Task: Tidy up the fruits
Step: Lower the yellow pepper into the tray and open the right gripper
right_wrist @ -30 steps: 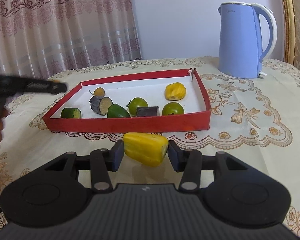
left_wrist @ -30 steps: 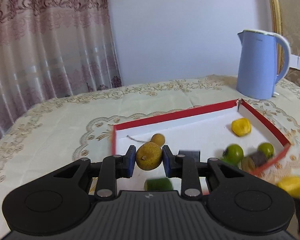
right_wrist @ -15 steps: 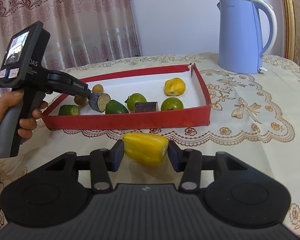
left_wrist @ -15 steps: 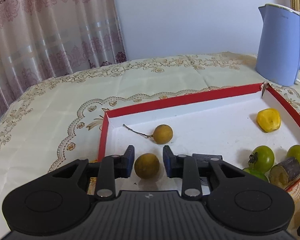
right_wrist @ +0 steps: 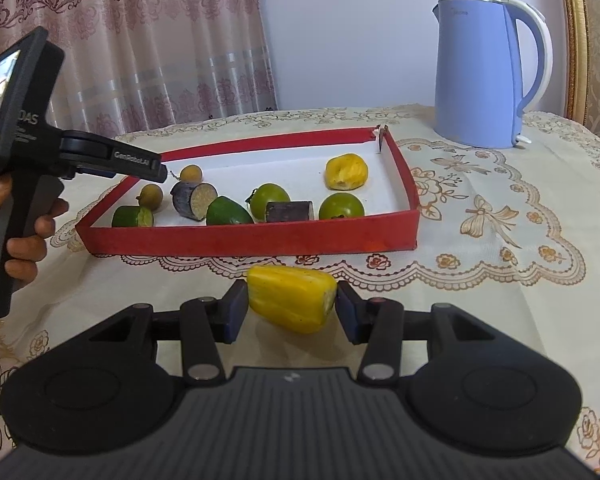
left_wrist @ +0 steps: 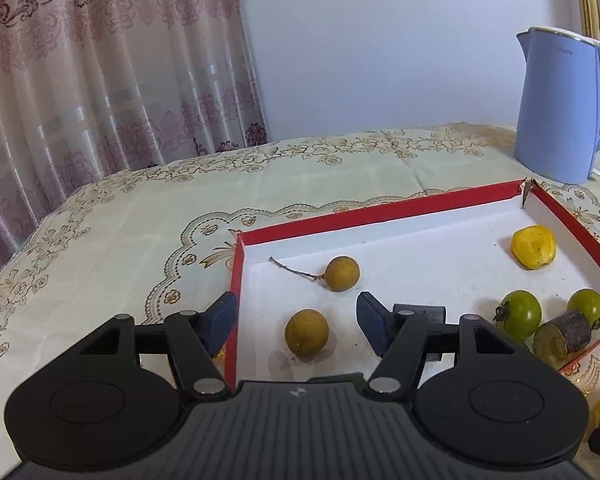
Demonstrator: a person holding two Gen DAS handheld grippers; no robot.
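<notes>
A red tray (left_wrist: 380,214) (right_wrist: 252,236) with a white floor holds several fruits. My left gripper (left_wrist: 296,322) hangs over its left corner, jaws opening, clear of the small brown round fruit (left_wrist: 306,333) (right_wrist: 149,195) that rests on the tray floor between them. A second brown fruit with a stem (left_wrist: 342,274) (right_wrist: 191,173) lies just beyond. My right gripper (right_wrist: 292,307) stays in front of the tray, shut on a yellow fruit piece (right_wrist: 292,298). In the right wrist view the left gripper (right_wrist: 140,166) reaches in from the left, held by a hand (right_wrist: 20,232).
Green round fruits (left_wrist: 520,314) (right_wrist: 342,206), dark cut pieces (left_wrist: 562,338) (right_wrist: 192,200), green wedges (right_wrist: 228,212) and a yellow piece (left_wrist: 534,246) (right_wrist: 346,171) fill the tray. A blue kettle (left_wrist: 560,108) (right_wrist: 488,72) stands behind it on the embroidered tablecloth (left_wrist: 140,216). Curtains hang at the left.
My left gripper carried the brown fruit down into the tray's left corner, then spread its jaws and let it go. The right gripper and its yellow piece stayed put.
</notes>
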